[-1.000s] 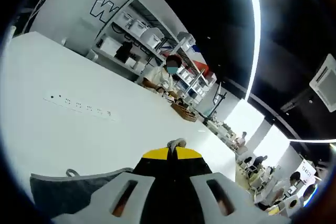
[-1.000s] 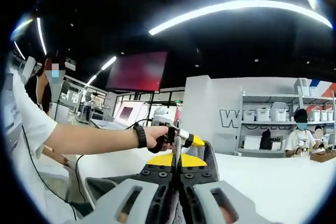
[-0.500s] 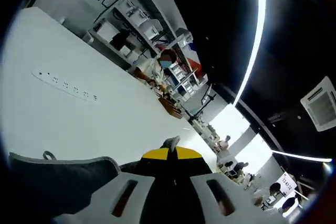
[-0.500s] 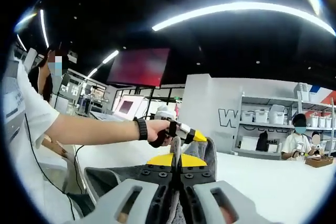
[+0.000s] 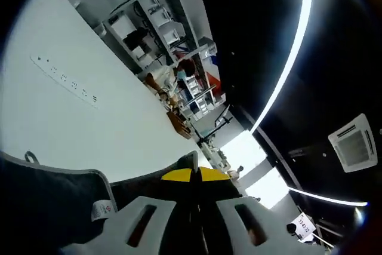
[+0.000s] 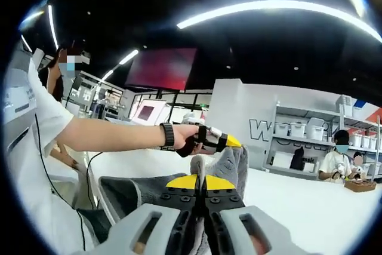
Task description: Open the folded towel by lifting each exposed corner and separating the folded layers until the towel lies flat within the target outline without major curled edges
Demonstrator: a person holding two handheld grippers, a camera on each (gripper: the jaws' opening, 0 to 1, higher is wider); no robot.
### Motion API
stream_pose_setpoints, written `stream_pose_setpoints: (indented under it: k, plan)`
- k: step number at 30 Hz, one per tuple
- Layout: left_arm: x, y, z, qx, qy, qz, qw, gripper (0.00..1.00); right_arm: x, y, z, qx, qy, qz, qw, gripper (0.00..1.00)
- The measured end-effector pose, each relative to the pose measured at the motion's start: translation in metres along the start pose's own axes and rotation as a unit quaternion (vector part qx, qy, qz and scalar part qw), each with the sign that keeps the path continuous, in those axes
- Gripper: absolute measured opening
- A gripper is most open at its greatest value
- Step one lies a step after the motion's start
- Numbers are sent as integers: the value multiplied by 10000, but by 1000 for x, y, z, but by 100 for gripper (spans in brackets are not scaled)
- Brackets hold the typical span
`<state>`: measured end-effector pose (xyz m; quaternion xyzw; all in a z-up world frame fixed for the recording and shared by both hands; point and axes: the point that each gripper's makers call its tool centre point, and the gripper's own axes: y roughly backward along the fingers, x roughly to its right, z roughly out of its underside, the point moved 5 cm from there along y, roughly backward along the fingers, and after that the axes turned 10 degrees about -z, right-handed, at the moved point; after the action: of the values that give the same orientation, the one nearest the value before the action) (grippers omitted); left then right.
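Left gripper view: the left gripper (image 5: 191,222) has its two pale jaws drawn together under the yellow tip, with dark grey towel (image 5: 54,198) cloth pinched between them, so it is clenched on the towel. The cloth spreads away to the lower left of this view, held up above the white table (image 5: 71,117), with a small white label (image 5: 100,209) and a hanging loop (image 5: 28,157) along its pale upper edge; a narrow peak of cloth rises just beyond the yellow tip. The lower part of the towel is cut off by the picture's edge, so its full shape and long axis cannot be made out here. A strip of small dark marks (image 5: 64,79) lies on the table well beyond the towel, and far off stand shelves (image 5: 156,25) and a seated person (image 5: 182,74), too small to read further. Right gripper view: the right gripper (image 6: 202,219) is likewise closed, with grey towel cloth squeezed between its jaws and bunched below them. From there the towel runs up and away to the left gripper, which a hand (image 6: 184,137) with a dark wristband (image 6: 169,135) grips ahead; that gripper's yellow tip meets the towel's raised far corner. The towel hangs stretched between the two grippers, sagging to the left over the table edge, its lower reach hidden behind the jaws.
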<state>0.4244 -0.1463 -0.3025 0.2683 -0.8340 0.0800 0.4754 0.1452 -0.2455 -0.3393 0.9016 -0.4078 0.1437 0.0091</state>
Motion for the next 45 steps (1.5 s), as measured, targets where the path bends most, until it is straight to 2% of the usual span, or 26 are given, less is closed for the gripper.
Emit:
stream_pose_setpoints:
  k: [6,11,20,23,25,26,33,41,45]
  plan:
    - [0,-7,-1,60,83,115,9999,1,3,4,2,22,2,108,9999,0]
    - [-2,-13,5,120,157,126,9997,1,4,9,5,25,-32,145,9999,0]
    - [8,-23,11,321,289,382,9983,1,-1,14,10,18,-150,153,9998,0]
    - [9,-26,14,387,316,393,9980,1,-4,15,13,-95,-11,184,9998,0]
    - [11,-28,13,418,336,428,9976,1,-5,17,15,-3,-118,152,9998,0]
    - [12,-29,14,436,343,436,9975,1,-6,17,16,31,-241,92,9997,0]
    - [17,-39,17,483,366,461,9971,1,-8,20,13,91,-205,103,9997,0]
    - [18,-48,21,522,268,429,9974,1,-7,26,14,91,-143,290,9994,0]
    - [21,-53,29,531,184,389,9977,1,-9,29,17,81,-157,330,9993,0]
